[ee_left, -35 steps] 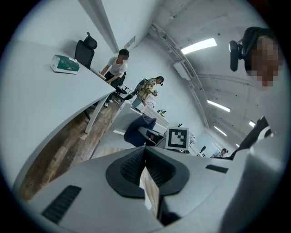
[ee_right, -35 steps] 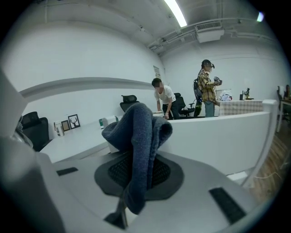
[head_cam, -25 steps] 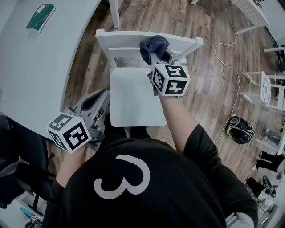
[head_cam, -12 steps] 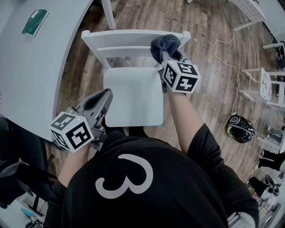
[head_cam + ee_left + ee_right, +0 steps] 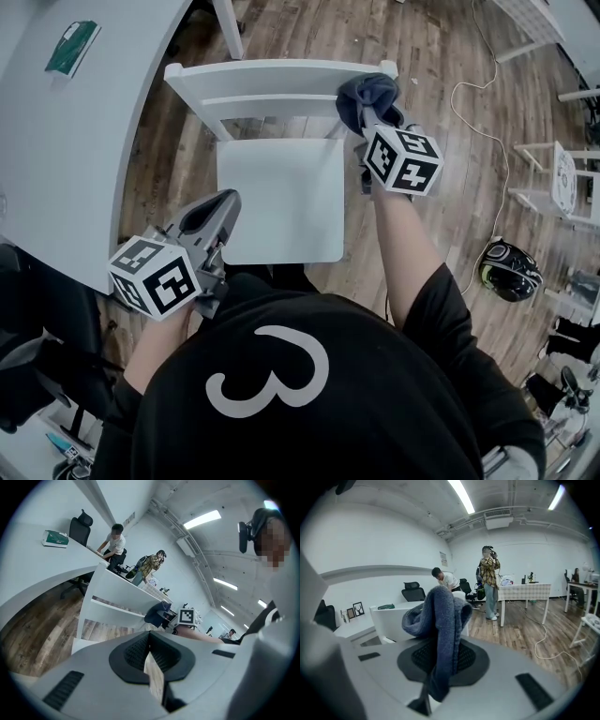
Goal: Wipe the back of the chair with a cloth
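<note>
head view shows the right gripper (image 5: 368, 111) clenched on a bunched dark blue-grey cloth (image 5: 366, 92), pressed to the white chair (image 5: 277, 202) back's top rail at 1 o'clock; left gripper (image 5: 220, 202), jaws closed empty, at 8 o'clock

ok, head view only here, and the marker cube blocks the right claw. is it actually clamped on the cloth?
Observer: Yes. In the right gripper view the right claw is shut on the dark blue cloth, which bunches up above it.
Operator: and the left claw, holding anything?
Observer: No. The left gripper view shows the left claw shut with nothing in it.
Operator: anyone beyond the chair?
Observer: The right gripper view shows a person in a plaid shirt standing past the chair, clearly apart from it.
</note>
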`<action>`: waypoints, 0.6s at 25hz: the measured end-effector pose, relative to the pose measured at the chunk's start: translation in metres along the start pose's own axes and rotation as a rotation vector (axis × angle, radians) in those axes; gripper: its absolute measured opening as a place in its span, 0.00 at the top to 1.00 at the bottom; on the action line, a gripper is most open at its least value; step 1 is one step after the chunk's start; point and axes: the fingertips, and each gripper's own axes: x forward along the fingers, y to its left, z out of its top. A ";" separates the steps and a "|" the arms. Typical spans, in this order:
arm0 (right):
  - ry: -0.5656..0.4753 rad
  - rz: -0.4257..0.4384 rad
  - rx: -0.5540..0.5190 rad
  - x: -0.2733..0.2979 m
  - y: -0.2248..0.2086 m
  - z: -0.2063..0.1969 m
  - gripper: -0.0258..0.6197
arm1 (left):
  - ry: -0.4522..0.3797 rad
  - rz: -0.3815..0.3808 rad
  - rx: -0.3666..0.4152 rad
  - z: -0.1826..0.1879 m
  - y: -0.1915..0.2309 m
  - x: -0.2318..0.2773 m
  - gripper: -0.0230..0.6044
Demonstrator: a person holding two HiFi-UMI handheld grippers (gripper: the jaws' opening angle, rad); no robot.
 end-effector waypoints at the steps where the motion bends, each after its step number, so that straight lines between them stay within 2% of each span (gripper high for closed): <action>1: 0.000 0.000 0.004 0.000 0.000 0.000 0.88 | 0.002 0.002 0.000 0.000 0.000 0.000 0.94; 7: -0.032 0.035 0.027 -0.006 0.010 0.002 0.88 | 0.007 0.010 -0.003 0.002 0.010 -0.006 0.94; 11: -0.077 0.108 0.006 -0.014 0.040 0.008 0.88 | 0.011 0.002 -0.009 0.005 0.019 -0.010 0.94; 15: -0.070 0.185 -0.007 -0.014 0.083 0.002 0.88 | 0.006 -0.007 -0.017 0.011 0.032 -0.018 0.94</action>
